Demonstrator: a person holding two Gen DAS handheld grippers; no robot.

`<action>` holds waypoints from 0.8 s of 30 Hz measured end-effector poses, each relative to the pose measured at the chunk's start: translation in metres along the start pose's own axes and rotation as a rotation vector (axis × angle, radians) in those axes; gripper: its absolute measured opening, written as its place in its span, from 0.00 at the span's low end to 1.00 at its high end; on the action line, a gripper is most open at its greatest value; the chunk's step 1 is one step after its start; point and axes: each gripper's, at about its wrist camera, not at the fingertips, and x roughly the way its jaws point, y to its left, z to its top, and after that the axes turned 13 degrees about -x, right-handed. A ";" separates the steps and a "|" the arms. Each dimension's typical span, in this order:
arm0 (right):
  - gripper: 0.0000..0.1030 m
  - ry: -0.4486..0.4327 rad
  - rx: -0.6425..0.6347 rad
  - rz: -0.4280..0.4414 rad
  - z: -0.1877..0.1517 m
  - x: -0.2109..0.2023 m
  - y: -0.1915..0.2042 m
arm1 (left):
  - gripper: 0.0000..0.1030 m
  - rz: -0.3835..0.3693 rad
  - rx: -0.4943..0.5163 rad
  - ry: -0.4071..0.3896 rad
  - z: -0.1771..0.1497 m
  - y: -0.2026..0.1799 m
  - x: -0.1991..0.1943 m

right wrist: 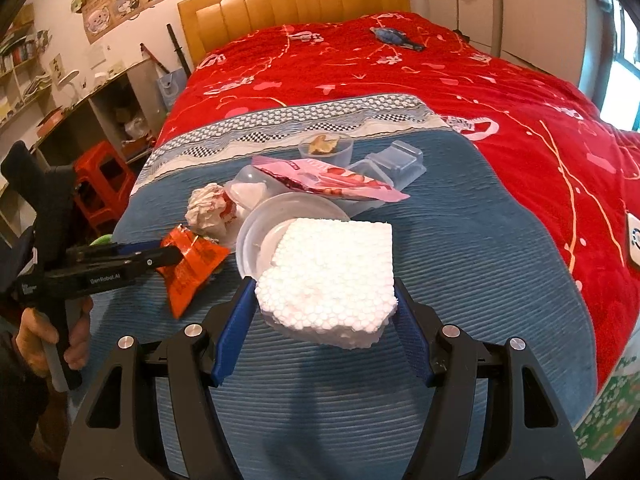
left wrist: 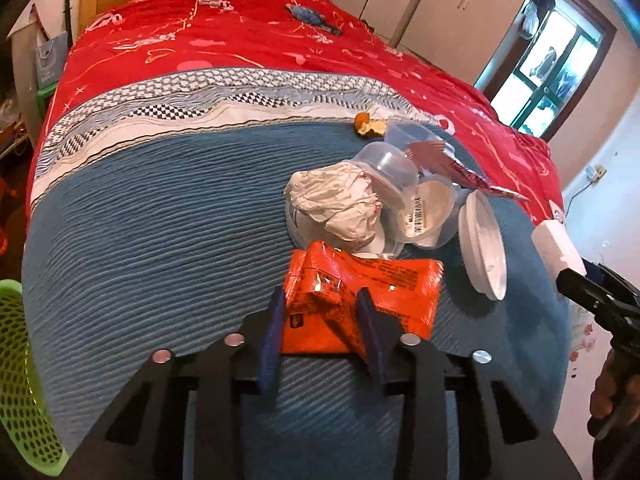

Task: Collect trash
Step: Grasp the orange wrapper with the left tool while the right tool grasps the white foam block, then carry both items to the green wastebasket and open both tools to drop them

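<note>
My left tongs (left wrist: 322,322) are matte black, with two flat blue fingers (left wrist: 272,336) fixed to angular black arms that carry round silver screw heads and triangular cut-outs. My right tongs (right wrist: 325,320) are built the same, with ribbed blue pads on black arms. From the right wrist camera, the left tool shows a black pistol-style handle with small white lettering on its side.

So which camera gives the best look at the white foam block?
The right wrist view: the foam block fills the centre, gripped between the right hand-held gripper fingers, its beaded texture clear. The left wrist view shows only a small white corner of it at the right edge.
</note>
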 end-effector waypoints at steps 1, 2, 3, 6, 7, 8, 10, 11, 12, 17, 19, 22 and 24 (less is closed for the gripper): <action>0.64 -0.002 -0.002 0.001 0.000 -0.001 0.001 | 0.29 0.006 -0.005 -0.012 -0.002 0.000 -0.004; 0.64 -0.005 -0.006 0.005 0.001 -0.003 0.004 | 0.28 0.004 -0.013 -0.022 -0.004 0.000 -0.009; 0.64 -0.009 -0.012 0.008 0.003 -0.005 0.007 | 0.26 -0.003 -0.020 -0.034 -0.006 0.000 -0.014; 0.64 -0.022 -0.031 0.017 0.006 -0.011 0.015 | 0.25 -0.009 -0.036 -0.072 -0.012 0.001 -0.033; 0.64 -0.026 -0.037 0.022 0.008 -0.012 0.018 | 0.25 -0.012 -0.043 -0.086 -0.014 0.002 -0.041; 0.64 -0.030 -0.045 0.030 0.009 -0.013 0.022 | 0.24 -0.009 -0.054 -0.105 -0.017 0.004 -0.051; 0.64 -0.036 -0.057 0.046 0.013 -0.015 0.030 | 0.24 -0.005 -0.076 -0.136 -0.020 0.011 -0.068; 0.64 -0.039 -0.066 0.058 0.016 -0.015 0.036 | 0.24 -0.003 -0.086 -0.150 -0.021 0.015 -0.076; 0.64 -0.042 -0.073 0.067 0.019 -0.015 0.041 | 0.24 0.004 -0.102 -0.173 -0.022 0.022 -0.088; 0.64 -0.051 -0.125 0.137 0.034 -0.012 0.076 | 0.24 0.099 -0.181 -0.274 -0.025 0.063 -0.141; 0.64 -0.054 -0.157 0.163 0.042 -0.008 0.095 | 0.24 0.147 -0.208 -0.304 -0.027 0.081 -0.158; 0.64 -0.053 -0.197 0.202 0.052 -0.002 0.122 | 0.24 0.233 -0.254 -0.335 -0.029 0.114 -0.177; 0.64 -0.053 -0.217 0.223 0.056 0.001 0.136 | 0.24 0.293 -0.284 -0.345 -0.032 0.139 -0.186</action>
